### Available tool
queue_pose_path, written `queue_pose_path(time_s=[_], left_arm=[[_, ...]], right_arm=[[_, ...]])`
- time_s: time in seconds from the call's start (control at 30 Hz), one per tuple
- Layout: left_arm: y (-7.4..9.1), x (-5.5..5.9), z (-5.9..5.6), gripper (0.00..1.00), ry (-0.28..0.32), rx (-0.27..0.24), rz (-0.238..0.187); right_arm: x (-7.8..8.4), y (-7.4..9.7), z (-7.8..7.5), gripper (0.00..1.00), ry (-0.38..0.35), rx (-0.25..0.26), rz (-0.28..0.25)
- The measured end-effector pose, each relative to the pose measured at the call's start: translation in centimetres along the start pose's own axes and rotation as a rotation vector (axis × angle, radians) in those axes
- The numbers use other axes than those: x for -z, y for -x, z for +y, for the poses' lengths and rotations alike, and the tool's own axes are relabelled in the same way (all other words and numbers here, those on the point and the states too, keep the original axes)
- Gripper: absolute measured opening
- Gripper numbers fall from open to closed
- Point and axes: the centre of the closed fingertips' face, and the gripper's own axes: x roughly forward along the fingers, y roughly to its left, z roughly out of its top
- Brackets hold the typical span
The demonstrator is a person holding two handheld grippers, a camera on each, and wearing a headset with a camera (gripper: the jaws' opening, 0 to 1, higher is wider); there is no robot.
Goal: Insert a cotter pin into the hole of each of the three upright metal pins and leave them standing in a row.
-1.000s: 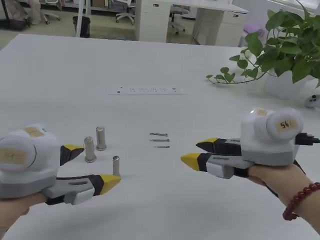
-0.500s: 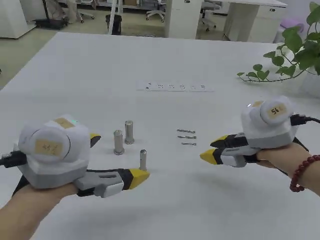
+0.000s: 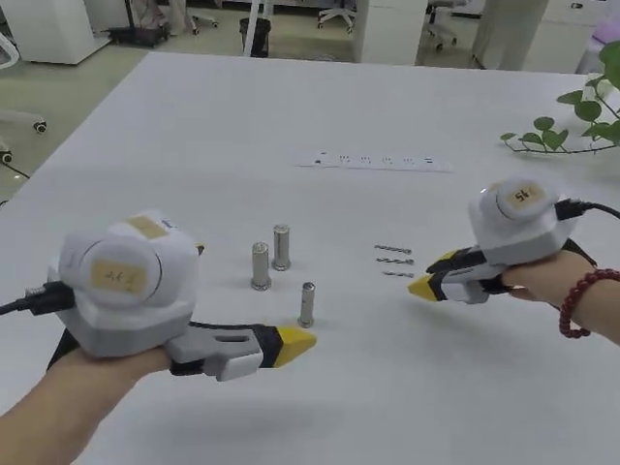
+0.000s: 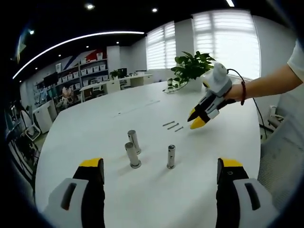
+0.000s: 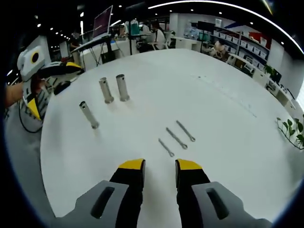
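Three upright metal pins (image 3: 261, 265) are seen standing apart in a loose cluster on the white table (image 3: 174, 136), and three cotter pins (image 3: 394, 261) are laid side by side just to their right. The left gripper (image 4: 159, 166) is held facing the metal pins with its jaws spread wide and empty. The right gripper (image 5: 160, 166) is held near the cotter pins, jaws drawn to a narrow gap with nothing between them.

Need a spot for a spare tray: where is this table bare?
Bare: wide tabletop beyond the power strip, and the near stretch this side of the cotter pins. Crowded: around the three metal pins close by them.
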Motion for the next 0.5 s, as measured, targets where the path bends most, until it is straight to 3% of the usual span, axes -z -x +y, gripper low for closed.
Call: queue_pose_path(time_s=[0.5], left_arm=[[0.7,0.3,0.3,0.92,-0.009,-0.012,0.009]], right_arm=[[0.2,-2.5,-1.0,0.18,0.134,-0.051,0.074]])
